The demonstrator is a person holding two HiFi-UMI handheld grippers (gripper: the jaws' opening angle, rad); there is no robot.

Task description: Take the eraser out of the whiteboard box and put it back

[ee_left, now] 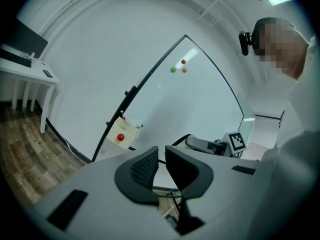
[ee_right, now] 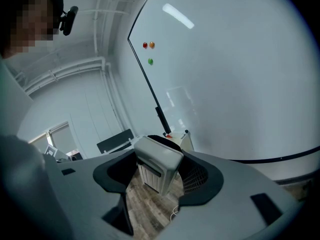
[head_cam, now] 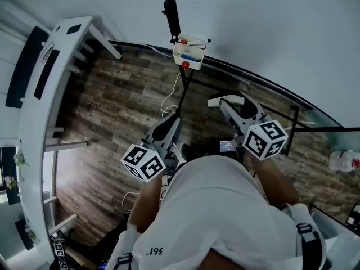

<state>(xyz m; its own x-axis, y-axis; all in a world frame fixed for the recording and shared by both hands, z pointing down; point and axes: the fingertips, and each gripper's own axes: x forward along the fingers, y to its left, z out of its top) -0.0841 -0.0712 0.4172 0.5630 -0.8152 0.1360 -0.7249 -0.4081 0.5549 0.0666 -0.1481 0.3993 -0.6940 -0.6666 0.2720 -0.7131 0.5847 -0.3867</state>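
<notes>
The white whiteboard box (head_cam: 188,54) hangs on the whiteboard's (head_cam: 270,32) lower edge, with markers and a red knob on it. It also shows as the box (ee_left: 123,132) in the left gripper view and the box (ee_right: 186,140) behind the right jaws. My right gripper (head_cam: 224,102) is shut on the white eraser (ee_right: 157,166), held below and to the right of the box, well clear of it. The eraser (head_cam: 225,100) sticks out past the fingertips. My left gripper (head_cam: 173,122) hangs lower, jaws shut and empty (ee_left: 161,159).
A white desk (head_cam: 50,66) stands at the left over the wood floor (head_cam: 112,106). A white cable (head_cam: 169,103) trails below the box. Black stand bars (head_cam: 292,128) run under the whiteboard. Coloured magnets (ee_left: 180,66) sit high on the board. A bottle (head_cam: 344,161) stands far right.
</notes>
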